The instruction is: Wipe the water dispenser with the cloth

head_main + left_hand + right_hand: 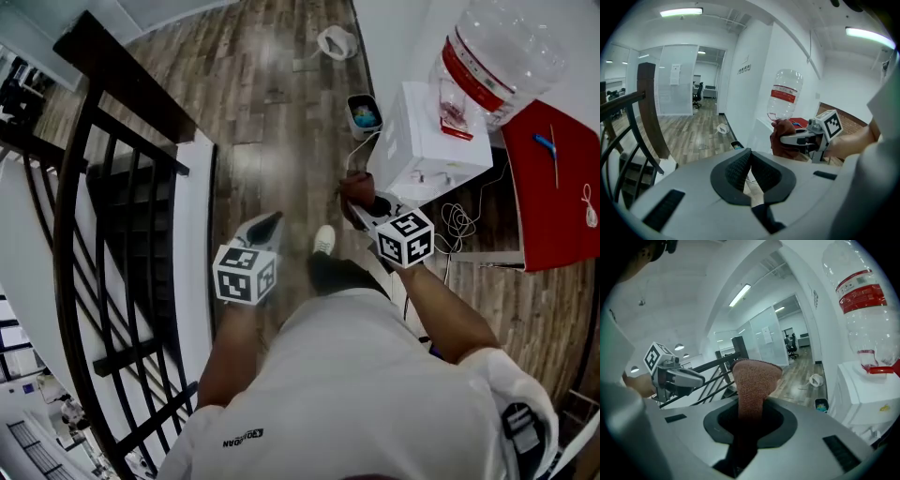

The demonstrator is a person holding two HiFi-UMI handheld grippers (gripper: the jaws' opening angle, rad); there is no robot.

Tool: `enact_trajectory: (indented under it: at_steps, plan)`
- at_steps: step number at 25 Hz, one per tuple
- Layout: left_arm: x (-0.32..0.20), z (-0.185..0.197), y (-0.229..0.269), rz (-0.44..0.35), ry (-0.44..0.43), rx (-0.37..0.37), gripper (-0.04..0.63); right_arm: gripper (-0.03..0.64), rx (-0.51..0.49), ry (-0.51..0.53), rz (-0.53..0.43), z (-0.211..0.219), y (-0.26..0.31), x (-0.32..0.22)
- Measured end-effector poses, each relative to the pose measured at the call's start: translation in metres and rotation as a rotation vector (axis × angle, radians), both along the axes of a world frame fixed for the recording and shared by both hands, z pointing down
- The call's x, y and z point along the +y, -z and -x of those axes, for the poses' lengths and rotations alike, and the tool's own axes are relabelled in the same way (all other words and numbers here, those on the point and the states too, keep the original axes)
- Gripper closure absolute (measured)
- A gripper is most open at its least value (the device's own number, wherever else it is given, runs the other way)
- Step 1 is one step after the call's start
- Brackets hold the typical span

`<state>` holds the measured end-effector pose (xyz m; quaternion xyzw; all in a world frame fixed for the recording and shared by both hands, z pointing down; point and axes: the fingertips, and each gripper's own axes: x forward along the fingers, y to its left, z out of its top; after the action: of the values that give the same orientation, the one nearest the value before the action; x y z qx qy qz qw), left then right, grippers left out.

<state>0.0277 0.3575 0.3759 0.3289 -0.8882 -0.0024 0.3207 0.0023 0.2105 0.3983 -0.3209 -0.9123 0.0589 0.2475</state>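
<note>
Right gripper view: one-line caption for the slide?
Right gripper clamps a reddish-brown cloth, with the white water dispenser and its upturned bottle at right.

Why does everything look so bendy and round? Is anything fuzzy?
Left gripper view: the wide lens bows the railing and walls; the ceiling light glares. Right gripper view: same bending, corners black, the close cloth slightly soft. Head view: evenly lit, less bent.
</note>
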Motion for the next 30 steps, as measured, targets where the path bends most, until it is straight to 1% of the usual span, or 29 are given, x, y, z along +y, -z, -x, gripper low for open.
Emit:
enact_trajectory:
  at_steps: [3,7,10,13,17,22,26,30]
  plan:
    - [-0.008,0.054,0.006,0.031,-0.072,-0.023,0.606,0.56,-0.004,-0.048,0.02,0.054,-0.003,-0.004]
    - [-0.014,0.143,0.005,0.061,-0.15,-0.027,0.606,0.56,-0.002,-0.131,0.041,0.125,-0.004,-0.016]
    - [-0.031,0.195,-0.001,0.065,-0.218,-0.031,0.606,0.56,-0.004,-0.21,0.038,0.161,-0.008,-0.042]
    - [-0.058,0.24,-0.007,0.061,-0.265,-0.033,0.606,0.56,-0.023,-0.294,0.031,0.189,-0.006,-0.076]
    - [-0.099,0.28,-0.019,0.069,-0.381,-0.007,0.606,0.561,-0.018,-0.431,0.049,0.196,-0.003,-0.11]
    - [-0.164,0.311,-0.027,0.054,-0.546,0.001,0.606,0.56,0.02,-0.603,0.039,0.185,-0.015,-0.152]
    - [-0.215,0.326,-0.033,0.045,-0.713,0.003,0.606,0.56,0.035,-0.748,0.025,0.179,-0.021,-0.173]
    - [-0.248,0.336,-0.036,0.041,-0.899,0.002,0.606,0.56,0.051,-0.917,0.023,0.181,-0.026,-0.183]
